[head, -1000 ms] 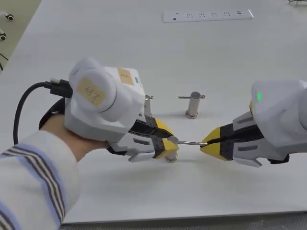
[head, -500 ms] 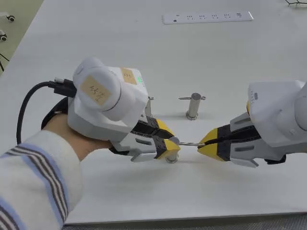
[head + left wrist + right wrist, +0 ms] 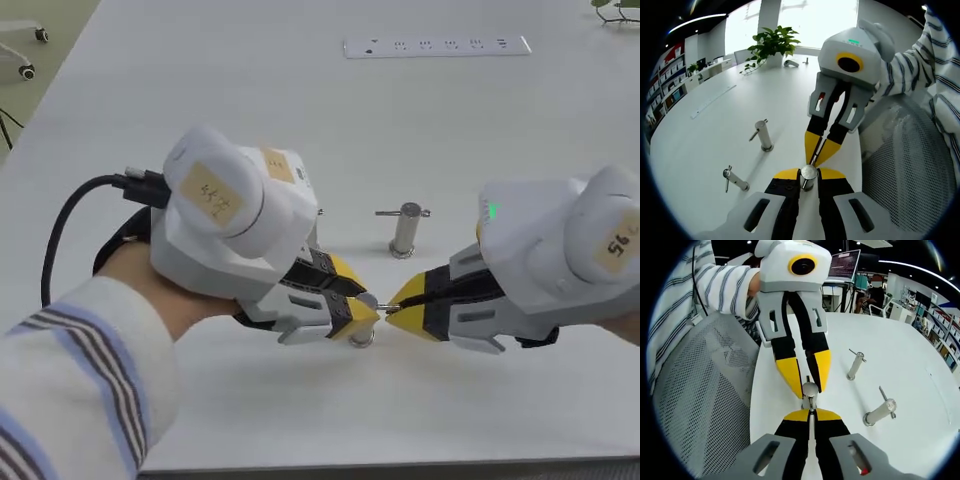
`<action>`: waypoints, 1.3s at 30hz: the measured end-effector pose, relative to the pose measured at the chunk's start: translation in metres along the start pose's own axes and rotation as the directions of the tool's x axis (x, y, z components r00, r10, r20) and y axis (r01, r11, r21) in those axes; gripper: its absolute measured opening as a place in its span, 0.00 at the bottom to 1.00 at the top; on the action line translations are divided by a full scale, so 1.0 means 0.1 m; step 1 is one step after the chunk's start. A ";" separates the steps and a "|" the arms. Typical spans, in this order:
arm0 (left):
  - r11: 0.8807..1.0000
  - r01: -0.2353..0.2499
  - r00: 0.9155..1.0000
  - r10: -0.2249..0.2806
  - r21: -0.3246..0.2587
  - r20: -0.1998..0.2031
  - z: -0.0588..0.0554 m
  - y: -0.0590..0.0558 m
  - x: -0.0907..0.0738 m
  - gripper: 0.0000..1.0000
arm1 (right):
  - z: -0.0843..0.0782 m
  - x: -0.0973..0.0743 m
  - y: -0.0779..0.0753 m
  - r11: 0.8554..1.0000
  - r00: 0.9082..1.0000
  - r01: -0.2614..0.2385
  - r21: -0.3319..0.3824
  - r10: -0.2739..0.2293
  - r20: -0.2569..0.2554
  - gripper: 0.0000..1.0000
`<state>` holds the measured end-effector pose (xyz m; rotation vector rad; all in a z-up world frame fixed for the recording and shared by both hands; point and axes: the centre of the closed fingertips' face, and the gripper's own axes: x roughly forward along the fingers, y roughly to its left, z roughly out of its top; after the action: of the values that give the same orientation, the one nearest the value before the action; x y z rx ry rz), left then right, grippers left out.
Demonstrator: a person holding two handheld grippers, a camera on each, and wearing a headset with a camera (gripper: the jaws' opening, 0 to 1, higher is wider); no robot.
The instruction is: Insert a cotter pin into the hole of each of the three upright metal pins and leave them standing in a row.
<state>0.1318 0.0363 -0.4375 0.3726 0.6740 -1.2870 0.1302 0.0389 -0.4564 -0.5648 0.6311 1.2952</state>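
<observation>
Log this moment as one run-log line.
left hand-held gripper: shut on near metal pin | right hand-held gripper: shut on cotter pin, tip at that pin's head | other two metal pins: cotter pins already in

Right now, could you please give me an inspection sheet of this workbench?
Surface: white tabletop.
Job's things: short steel pin held upright; thin wire cotter pin at its head; two other steel pins already cottered.
Clutter: white power strip, far side.
Grippers: left claw shut on the short steel pin; right claw shut on the cotter pin.
Cables: black cable behind the left claw.
Surroundings: green potted plant, pale mesh chair.
</observation>
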 end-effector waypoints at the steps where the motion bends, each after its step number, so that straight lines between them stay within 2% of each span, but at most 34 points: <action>1: 1.000 0.000 1.000 0.000 0.000 0.000 0.00 0.00 0.00 0.09 | 0.01 0.01 0.00 1.000 1.000 -0.003 -0.001 0.003 0.000 0.00; 4: 1.000 0.000 1.000 0.000 0.001 0.000 0.00 0.01 0.00 0.09 | 0.04 0.04 0.02 1.000 1.000 -0.019 -0.024 0.019 -0.011 0.00; 5: 1.000 -0.004 1.000 0.004 -0.006 -0.001 0.00 0.01 0.00 0.09 | 0.04 0.03 0.01 0.999 1.000 -0.010 -0.037 0.009 -0.013 0.00; 13: 1.000 -0.005 1.000 0.005 -0.022 0.004 0.00 0.01 0.00 0.09 | 0.05 0.00 0.02 1.000 1.000 -0.019 -0.005 0.019 0.007 0.01; 15: 1.000 -0.006 1.000 0.006 -0.023 0.004 0.00 0.02 0.00 0.09 | 0.07 -0.02 0.02 1.000 1.000 -0.015 -0.001 0.015 0.019 0.04; 18: 1.000 -0.006 1.000 0.006 -0.022 0.003 0.00 0.01 0.00 0.09 | 0.04 -0.05 -0.01 1.000 1.000 0.000 -0.010 0.000 0.004 0.07; 23: 1.000 -0.008 1.000 0.008 -0.023 0.002 0.00 0.01 0.00 0.10 | 0.01 -0.10 0.00 1.000 1.000 0.005 -0.002 -0.005 0.009 0.00; 32: 1.000 -0.012 1.000 0.012 -0.020 0.001 0.00 0.00 0.00 0.10 | 0.02 -0.07 0.01 1.000 0.999 0.021 0.003 -0.021 0.025 0.00; 36: 0.997 -0.010 1.000 0.011 -0.075 0.011 0.00 0.02 0.00 0.10 | 0.02 -0.07 -0.02 0.999 0.999 0.031 0.027 -0.032 0.039 0.00; 39: 0.998 -0.009 1.000 0.010 -0.061 0.022 0.01 0.01 -0.01 0.10 | 0.01 -0.06 -0.02 0.999 0.998 0.028 0.044 -0.030 0.049 0.09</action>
<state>0.1334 0.0365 -0.4361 0.3112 0.6899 -1.2573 0.1309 0.0348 -0.4517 -0.5038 0.6063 1.2615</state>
